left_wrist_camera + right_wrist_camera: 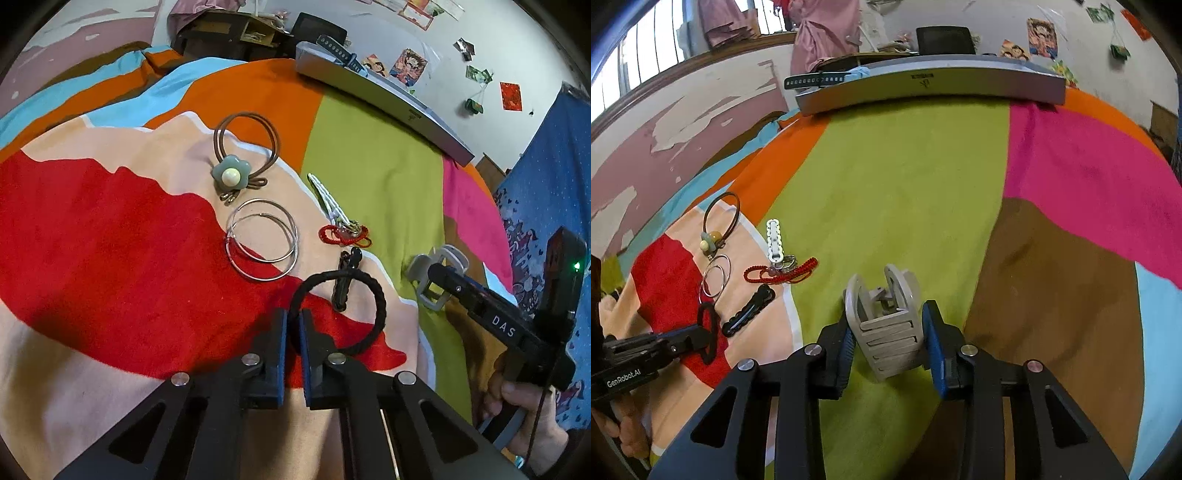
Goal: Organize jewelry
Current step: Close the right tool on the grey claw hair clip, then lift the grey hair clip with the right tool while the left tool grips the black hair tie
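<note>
My left gripper (293,321) is shut on a black braided hair tie (373,291), low over the bedspread; it also shows in the right wrist view (707,332). My right gripper (888,328) is shut on a grey claw hair clip (886,325), seen in the left wrist view too (436,277). On the bedspread lie a brown hair tie with a flower charm (232,171), two silver hoops (264,240), a white snap clip (328,197), a red cord charm (343,234) and a black clip (345,280).
A long grey box (923,83) lies at the far edge of the multicoloured bedspread (905,184), with a watch (816,80) on its left end. A blue patterned cloth (546,177) hangs at the right.
</note>
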